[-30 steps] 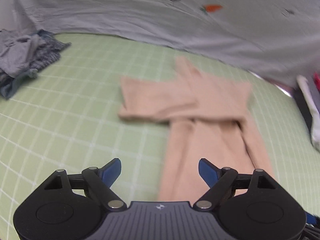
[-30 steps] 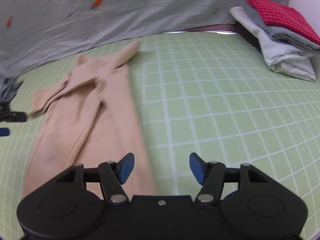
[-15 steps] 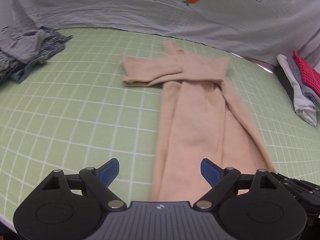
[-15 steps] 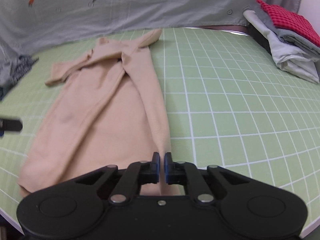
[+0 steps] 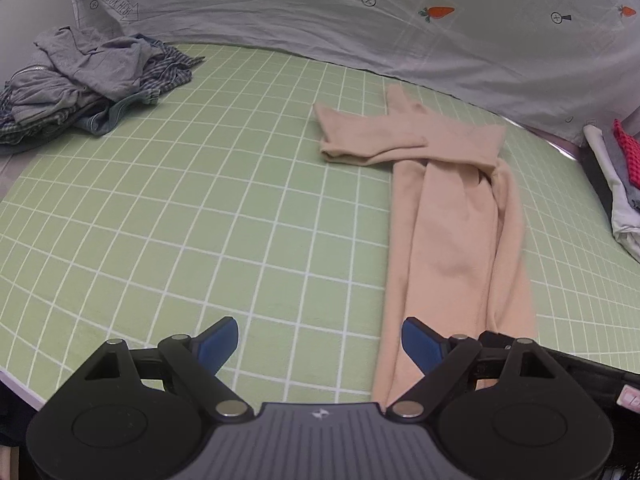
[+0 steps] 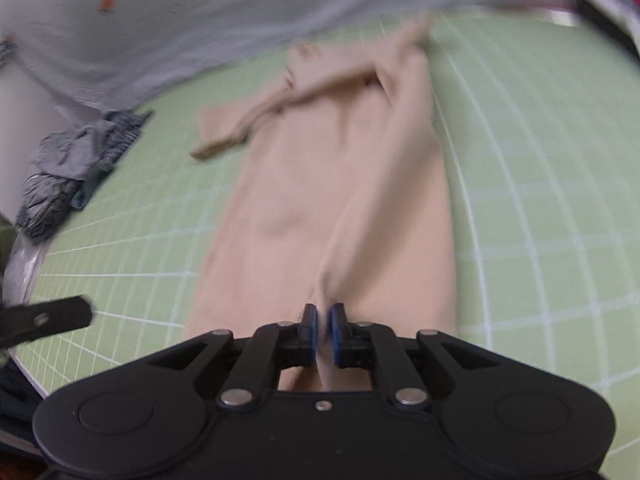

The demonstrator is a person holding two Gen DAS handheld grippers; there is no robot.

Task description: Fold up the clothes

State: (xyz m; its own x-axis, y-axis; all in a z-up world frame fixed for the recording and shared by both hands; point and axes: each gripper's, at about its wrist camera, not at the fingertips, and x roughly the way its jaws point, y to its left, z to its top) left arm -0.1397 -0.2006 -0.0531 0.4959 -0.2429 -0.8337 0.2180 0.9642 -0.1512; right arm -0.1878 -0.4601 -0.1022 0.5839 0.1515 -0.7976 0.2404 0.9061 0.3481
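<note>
Beige garment point(image 5: 452, 216) soft matt knit; green gridded mat point(image 5: 200, 208) smooth

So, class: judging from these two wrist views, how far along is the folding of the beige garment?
Done: the beige garment lies lengthwise on the green grid mat, sleeves crossed over its top. In hand: the right gripper pinches a fold of its near hem; its jaws are easing slightly. The left gripper is open over bare mat. Left: folding it, then the crumpled pile.

Left gripper point(image 5: 320, 344), bottom centre of its view: fingers spread wide, nothing between them. Right gripper point(image 6: 324, 330), bottom centre: fingers opening slightly, cloth point(image 6: 324, 200) pinched between them.
</note>
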